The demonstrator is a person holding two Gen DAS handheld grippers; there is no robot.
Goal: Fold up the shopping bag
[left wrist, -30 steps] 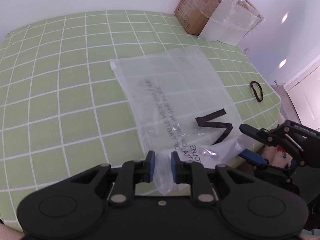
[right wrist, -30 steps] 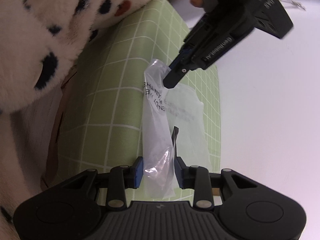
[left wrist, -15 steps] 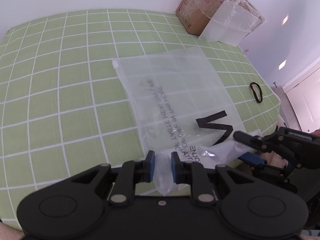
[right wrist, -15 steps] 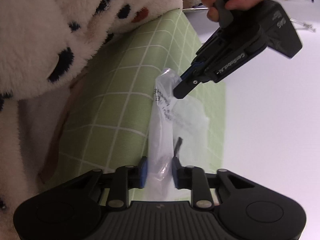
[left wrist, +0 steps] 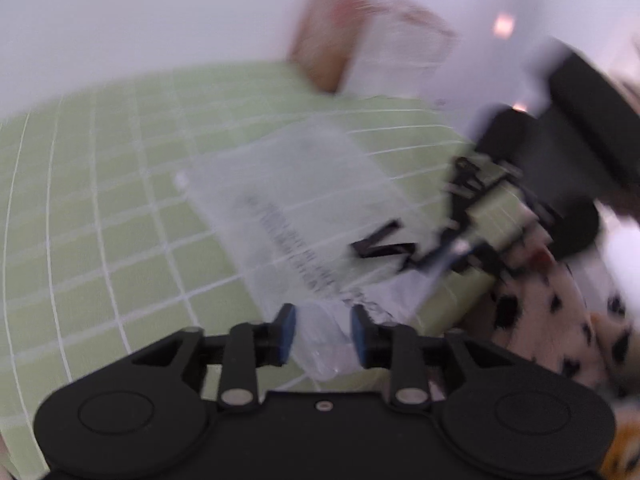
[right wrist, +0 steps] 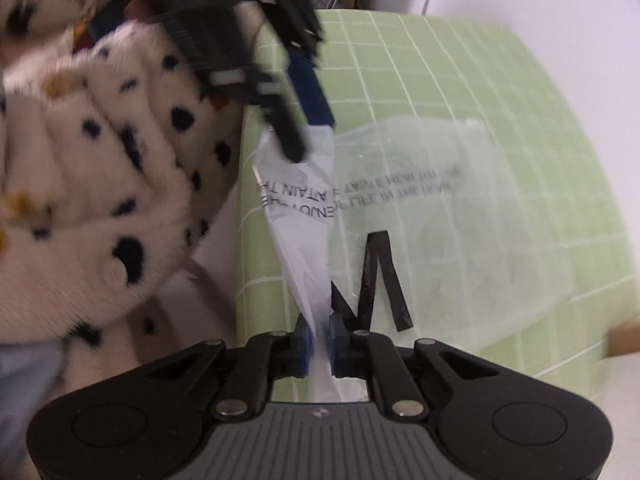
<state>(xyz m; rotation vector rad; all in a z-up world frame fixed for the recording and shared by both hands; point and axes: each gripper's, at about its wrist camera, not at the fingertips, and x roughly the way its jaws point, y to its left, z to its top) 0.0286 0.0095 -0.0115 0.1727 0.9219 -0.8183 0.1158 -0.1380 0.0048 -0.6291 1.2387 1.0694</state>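
Note:
A translucent shopping bag with black print and a black V mark lies on the green checked table. Its near edge is raised between my two grippers. My left gripper is shut on a bunched corner of the bag. From the right wrist view, that left gripper pinches the far corner of the bag. My right gripper is shut on the near corner, the plastic drawn into a taut strip between the two. The left wrist view is blurred, and the right gripper shows at the bag's right corner.
A cardboard box wrapped in bubble film stands at the far end of the table. A spotted fleece sleeve fills the left side beside the table's edge. Green cloth lies bare beyond the bag.
Both grippers have moved fast, still holding the bag's near edge. The right wrist view has swung from along the table's side to look across the bag. The left view is now motion-blurred.

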